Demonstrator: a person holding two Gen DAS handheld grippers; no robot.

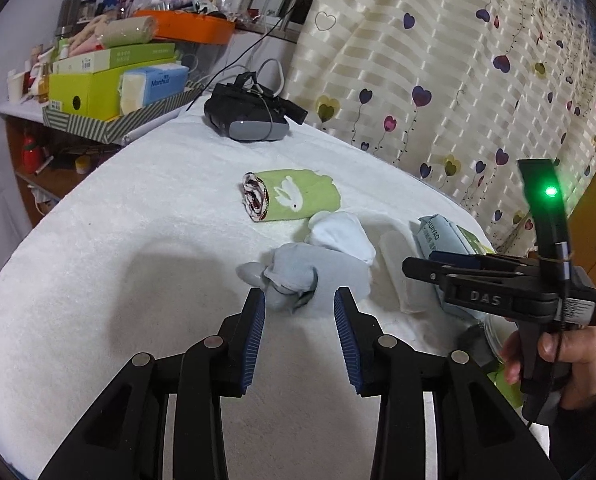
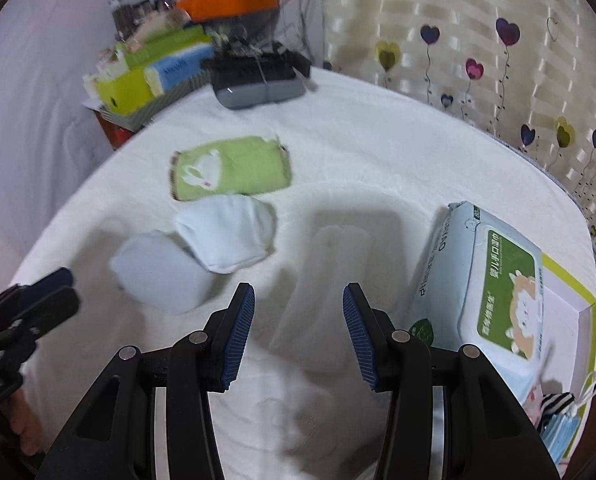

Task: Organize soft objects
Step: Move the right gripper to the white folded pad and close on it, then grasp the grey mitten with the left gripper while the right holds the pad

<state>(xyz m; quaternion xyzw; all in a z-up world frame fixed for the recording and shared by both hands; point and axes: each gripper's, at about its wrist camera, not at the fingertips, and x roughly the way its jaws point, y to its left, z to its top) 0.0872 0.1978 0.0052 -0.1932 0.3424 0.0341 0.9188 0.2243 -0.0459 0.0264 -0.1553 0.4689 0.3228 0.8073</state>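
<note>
On the white towel-covered table (image 1: 138, 208) lie a rolled green rabbit cloth (image 1: 294, 196) (image 2: 230, 168), a white folded cloth (image 1: 344, 234) (image 2: 230, 232) and a grey-blue rolled cloth (image 1: 306, 276) (image 2: 158, 270). My left gripper (image 1: 300, 310) is open and empty, just short of the grey-blue roll. My right gripper (image 2: 298, 308) is open and empty over a flat white pad (image 2: 330, 272) (image 1: 404, 272). It also shows in the left wrist view (image 1: 414, 266), by the wipes pack (image 1: 442, 240).
A wet-wipes pack (image 2: 494, 280) lies on a green-edged box (image 2: 570, 296) at the right. A black-grey headset (image 1: 246, 114) (image 2: 254, 80) sits at the far edge. A cluttered shelf with boxes (image 1: 98, 84) stands back left. A heart-pattern curtain (image 1: 438, 60) hangs behind.
</note>
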